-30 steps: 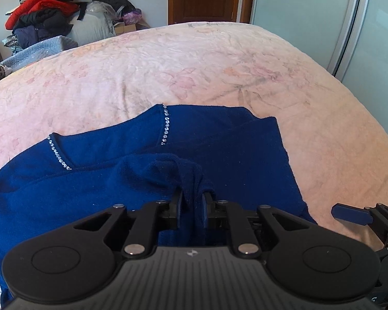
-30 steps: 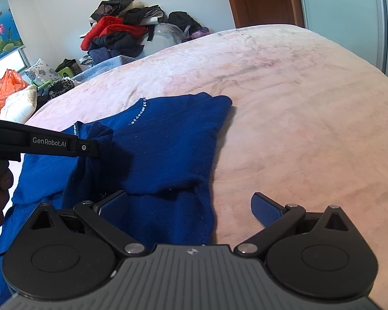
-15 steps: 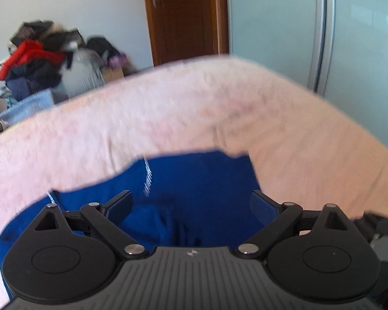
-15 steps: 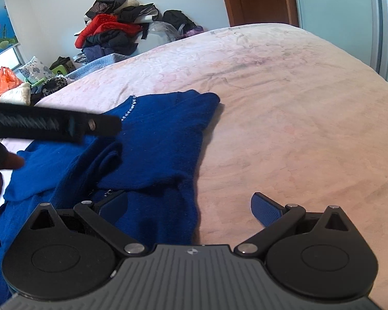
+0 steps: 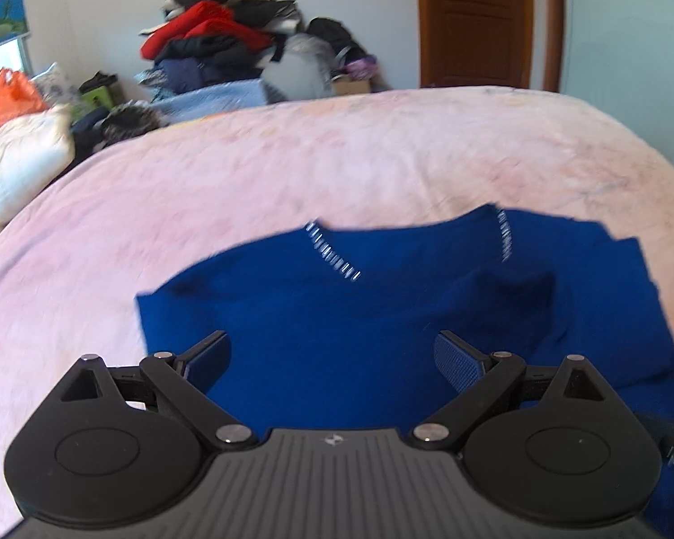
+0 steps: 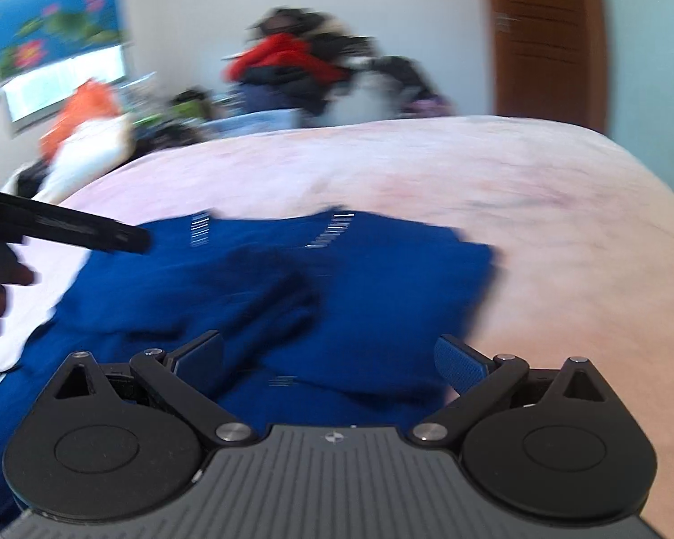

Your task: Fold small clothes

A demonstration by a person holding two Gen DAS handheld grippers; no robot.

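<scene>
Left wrist view: no readable writing on blue top (image 5: 382, 314).

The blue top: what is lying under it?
The blue top lies on the pink bedspread, which shows around it. Whatever lies beneath the fabric itself is covered and cannot be seen.

Bedspread (image 5: 382, 148) bare beyond blue garment (image 5: 337, 323); clothes pile (image 5: 220, 40) far behind.

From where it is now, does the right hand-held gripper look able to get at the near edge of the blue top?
Probably yes. The right hand-held gripper is open, with the blue top lying directly beneath and between its fingers on the pink bedspread. Nothing sits between them; the left hand-held gripper is off to the side.
</scene>
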